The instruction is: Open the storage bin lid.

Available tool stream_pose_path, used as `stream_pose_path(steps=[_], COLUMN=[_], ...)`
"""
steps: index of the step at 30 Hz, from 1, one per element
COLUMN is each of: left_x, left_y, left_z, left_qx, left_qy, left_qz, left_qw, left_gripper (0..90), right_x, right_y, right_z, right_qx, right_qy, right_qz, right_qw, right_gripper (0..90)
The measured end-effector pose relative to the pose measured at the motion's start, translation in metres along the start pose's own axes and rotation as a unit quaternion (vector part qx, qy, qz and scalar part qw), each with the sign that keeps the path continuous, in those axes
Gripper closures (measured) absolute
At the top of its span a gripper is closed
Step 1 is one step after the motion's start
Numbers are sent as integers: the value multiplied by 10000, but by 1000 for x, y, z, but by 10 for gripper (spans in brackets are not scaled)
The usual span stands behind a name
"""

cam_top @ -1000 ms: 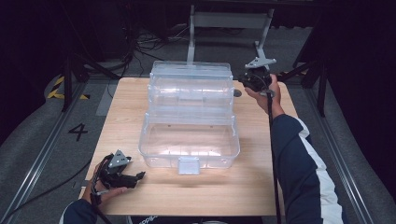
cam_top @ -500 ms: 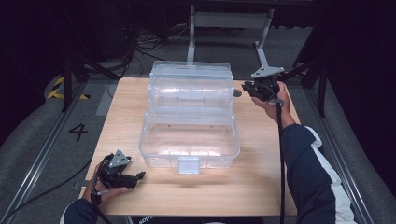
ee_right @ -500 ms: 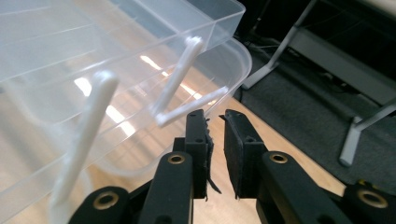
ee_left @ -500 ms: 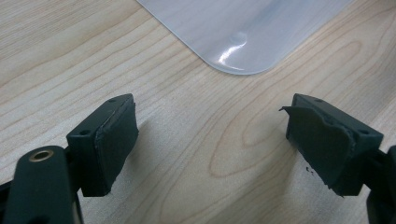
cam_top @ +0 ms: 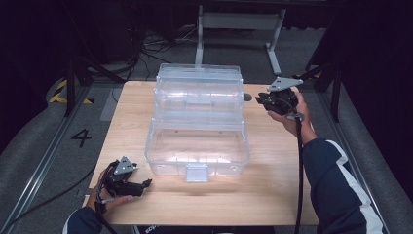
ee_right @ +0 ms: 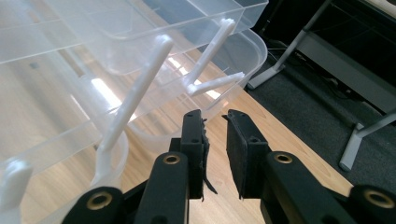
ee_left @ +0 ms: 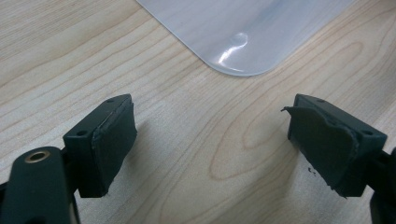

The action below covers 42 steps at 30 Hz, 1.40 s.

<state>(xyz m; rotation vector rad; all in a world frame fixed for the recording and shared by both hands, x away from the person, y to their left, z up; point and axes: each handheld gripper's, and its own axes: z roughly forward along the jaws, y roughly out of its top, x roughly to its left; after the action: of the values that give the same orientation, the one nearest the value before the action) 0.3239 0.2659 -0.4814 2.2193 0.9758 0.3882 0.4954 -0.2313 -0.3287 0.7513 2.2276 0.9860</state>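
A big clear box [cam_top: 197,122] sits open in the middle of the table [cam_top: 272,195]. The left gripper [cam_top: 146,184] rests near the box's front left corner, jaws wide apart. The right gripper [cam_top: 258,101] hangs just beside the box's back right side, jaws nearly together, holding nothing.

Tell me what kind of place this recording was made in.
Probably a lab or recording studio, not a home: a bare wooden table on grey carpet, dark curtained surroundings, loose cables on the floor, yellow-black hazard tape and a "4" floor marking.
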Motion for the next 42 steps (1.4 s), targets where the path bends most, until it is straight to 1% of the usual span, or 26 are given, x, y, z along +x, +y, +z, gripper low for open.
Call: stream_pose_path(steps=[2,7,9,10,13,15,17,20,23,25,29,32,33,36,40,42], left_x=[0,0,-1,-1,-1,-1,-1,-1,-1,-1,-1,-1,-1,-1,-1,-1], left_y=[0,0,0,0,0,0,0,0,0,0,0,0,0,0,0,0], left_z=[0,0,0,0,0,0,0,0,0,0,0,0,0,0,0,0], left_qx=[1,-8,-17,-17,-17,-19,-18,-18,-17,-16,-17,-18,-16,-16,-17,-17], left_qy=[1,4,1,4,4,4,4,4,5,7,6,6,6,7,5,6], left_qz=[0,-8,-56,-53,-53,-55,-55,-53,-55,-57,-59,-58,-57,-58,-60,-58], left_qw=[10000,10000,10000,10000,10000,10000,10000,10000,10000,10000,10000,10000,10000,10000,10000,10000], left_gripper=[158,158,158,158,158,157,157,158,158,157,157,158,157,157,157,157], right_x=[2,10,12,13,16,19,21,22,25,27,29,32,33,35,37,38], right_y=[-2,-7,-9,-11,-13,-17,-20,-24,-31,-36,-42,-47,-50,-53,-60,-65], right_z=[-3,-9,-11,-13,-15,-18,-20,-22,-25,-28,-31,-34,-35,-36,-38,-38], right_qx=[11,19,68,34,55,55,48,40,54,33,41,53,46,65,52,67], right_qy=[67,115,155,159,173,187,235,252,316,299,353,320,356,360,395,376], right_qz=[14,-114,-130,-153,-188,-253,-208,-234,-195,-216,-195,-227,-226,-231,-190,-164], right_qw=[10000,9999,9998,9998,9997,9995,9995,9994,9993,9993,9992,9992,9991,9991,9990,9991], right_gripper=[763,749,738,738,728,719,712,705,684,678,658,645,639,621,586,571])
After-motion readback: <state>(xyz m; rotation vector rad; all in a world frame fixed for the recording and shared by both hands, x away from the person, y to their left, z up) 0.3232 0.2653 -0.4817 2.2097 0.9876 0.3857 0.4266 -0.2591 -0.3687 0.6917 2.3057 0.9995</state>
